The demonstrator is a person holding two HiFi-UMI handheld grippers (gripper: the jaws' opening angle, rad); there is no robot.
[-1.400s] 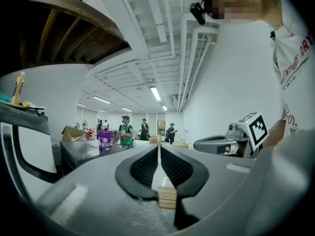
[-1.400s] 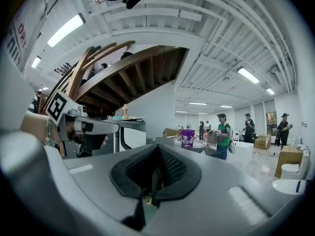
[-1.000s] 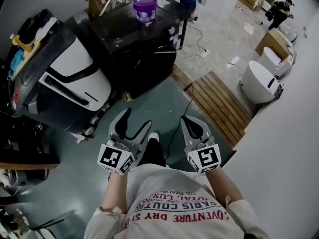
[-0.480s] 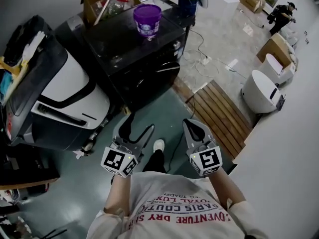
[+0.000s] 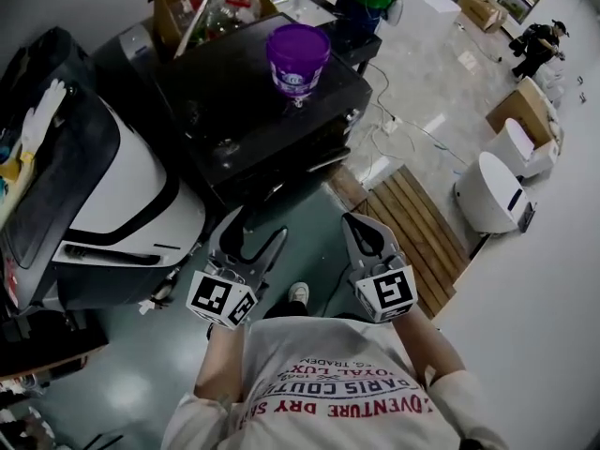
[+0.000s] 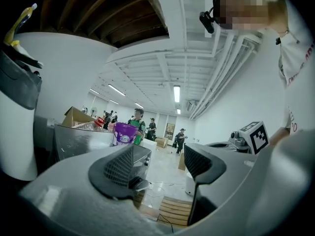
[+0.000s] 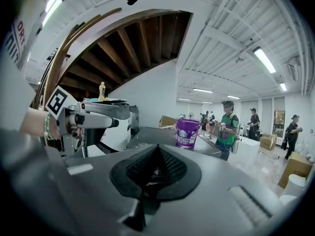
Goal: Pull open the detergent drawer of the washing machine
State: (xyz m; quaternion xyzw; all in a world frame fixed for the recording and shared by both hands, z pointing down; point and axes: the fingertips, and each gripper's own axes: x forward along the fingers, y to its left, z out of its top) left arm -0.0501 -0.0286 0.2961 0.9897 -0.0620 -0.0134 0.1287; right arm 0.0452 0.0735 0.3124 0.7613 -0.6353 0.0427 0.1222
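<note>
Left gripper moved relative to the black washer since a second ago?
Yes. The left gripper has advanced toward the black washing machine; the floor gap between its open jaws and the machine's front is narrower now.

Black machine (image 5: 234, 101) front mostly hidden from above, drawer indistinguishable, distant person (image 5: 540, 41) too small

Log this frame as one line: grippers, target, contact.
left gripper: open, empty | right gripper: shut, empty | washing machine: purple bucket on top | contact: none, both grippers short of it
</note>
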